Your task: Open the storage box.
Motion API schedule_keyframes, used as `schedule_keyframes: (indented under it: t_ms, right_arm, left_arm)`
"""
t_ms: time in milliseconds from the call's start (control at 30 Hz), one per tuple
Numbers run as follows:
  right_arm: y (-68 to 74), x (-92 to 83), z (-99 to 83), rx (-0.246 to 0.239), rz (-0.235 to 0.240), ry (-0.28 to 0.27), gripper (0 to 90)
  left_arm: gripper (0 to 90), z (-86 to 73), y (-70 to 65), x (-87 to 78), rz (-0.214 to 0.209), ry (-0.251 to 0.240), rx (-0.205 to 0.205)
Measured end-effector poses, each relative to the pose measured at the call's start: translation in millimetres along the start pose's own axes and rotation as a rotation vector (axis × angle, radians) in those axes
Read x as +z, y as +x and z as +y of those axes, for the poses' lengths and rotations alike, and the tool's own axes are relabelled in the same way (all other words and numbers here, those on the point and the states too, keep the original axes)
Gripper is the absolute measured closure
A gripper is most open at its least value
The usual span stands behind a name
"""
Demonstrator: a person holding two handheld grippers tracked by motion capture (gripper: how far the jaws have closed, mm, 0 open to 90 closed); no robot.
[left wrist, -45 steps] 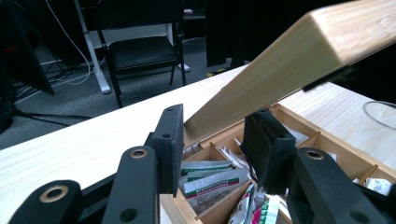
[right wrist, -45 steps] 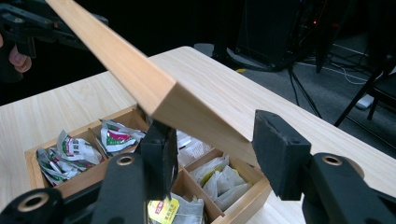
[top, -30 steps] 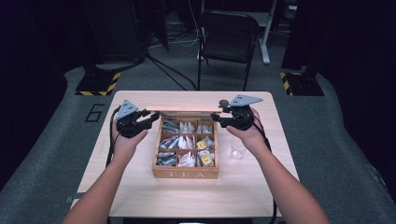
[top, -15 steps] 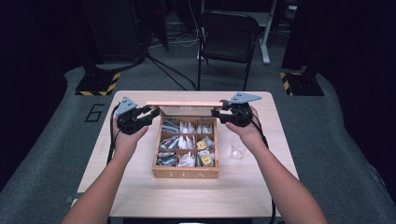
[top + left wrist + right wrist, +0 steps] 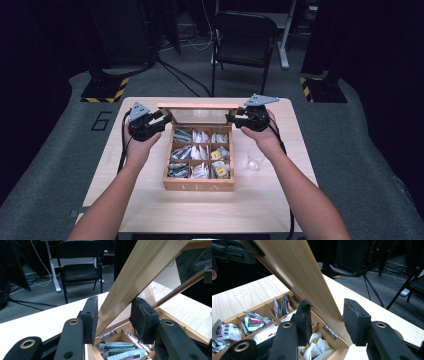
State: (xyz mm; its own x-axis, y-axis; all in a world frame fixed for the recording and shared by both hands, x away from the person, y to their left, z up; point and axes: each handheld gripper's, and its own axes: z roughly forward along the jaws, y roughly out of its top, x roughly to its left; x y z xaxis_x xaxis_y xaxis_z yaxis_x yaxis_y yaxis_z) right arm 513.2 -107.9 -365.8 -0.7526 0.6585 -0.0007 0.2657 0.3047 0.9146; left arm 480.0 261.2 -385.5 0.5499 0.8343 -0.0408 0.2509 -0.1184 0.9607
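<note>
A wooden tea box sits mid-table with its glass-paned lid standing up at the back. Its compartments hold several tea bags. My left gripper is shut on the lid's left side rail. In the left gripper view the wooden rail runs between the pads of the left gripper. My right gripper holds the lid's right side rail. Its jaws have just been closing, and the rail is pinched in the right gripper above the tea bags.
A small clear glass stands on the table just right of the box. A black folding chair stands beyond the far edge, with cables on the floor. Both cables trail along the forearms.
The lid's top rail sits slightly higher and farther back than a second ago. Both hands have stayed at the lid's two ends.
</note>
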Motion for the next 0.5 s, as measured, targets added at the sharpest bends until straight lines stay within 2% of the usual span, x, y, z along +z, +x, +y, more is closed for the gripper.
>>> schedule_keyframes:
  t_ms: [133, 267, 367, 500]
  right_arm:
    - [-2.0, 1.5, -0.2, 0.016, 0.001, -0.008, 58.2]
    - [-3.4, 3.2, -0.7, 0.028, -0.002, -0.009, 58.2]
    - [-6.5, 5.1, -1.9, 0.012, -0.013, 0.003, 56.9]
    - [-10.4, 8.6, -1.8, 0.036, -0.006, 0.002, 56.8]
  left_arm:
    - [61.0, -0.2, 0.8, 2.2, 0.002, -0.003, 0.011]
    - [61.4, -0.2, 1.0, 3.9, 0.008, -0.011, 0.002]
    - [61.5, 1.9, 1.9, 5.5, 0.014, -0.007, -0.005]
    - [61.8, 4.4, 2.9, 7.8, 0.017, 0.001, -0.014]
